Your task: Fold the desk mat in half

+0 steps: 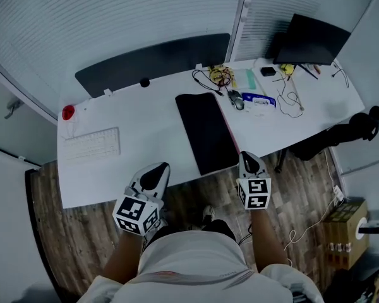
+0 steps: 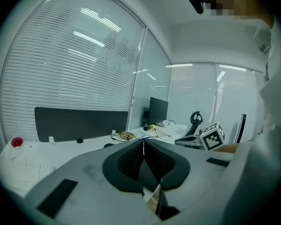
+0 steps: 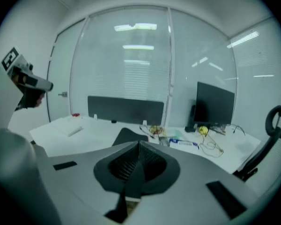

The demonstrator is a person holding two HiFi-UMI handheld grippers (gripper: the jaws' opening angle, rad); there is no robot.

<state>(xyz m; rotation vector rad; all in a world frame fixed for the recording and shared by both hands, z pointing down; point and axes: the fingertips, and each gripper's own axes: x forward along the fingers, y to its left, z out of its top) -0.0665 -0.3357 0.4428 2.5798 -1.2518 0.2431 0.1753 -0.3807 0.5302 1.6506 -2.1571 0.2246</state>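
Observation:
The black desk mat [image 1: 205, 131] lies as a narrow strip across the middle of the white desk [image 1: 145, 141], with a thin reddish strip along its right edge; in the right gripper view the mat [image 3: 126, 136] shows just beyond the jaws. My left gripper [image 1: 156, 169] hovers at the desk's near edge, left of the mat's near end, and its jaws meet with nothing between them [image 2: 143, 142]. Just right of the mat's near corner is my right gripper [image 1: 248, 156], also shut and empty [image 3: 139, 143]. Neither gripper touches the mat.
A white keyboard [image 1: 93, 144] and a red object [image 1: 68, 112] sit at the desk's left. Cables [image 1: 215, 76], a mouse [image 1: 237, 100], a blue-white pack [image 1: 259, 101] and a monitor [image 1: 316, 38] crowd the far right. A black chair [image 1: 341, 134] stands beside the desk.

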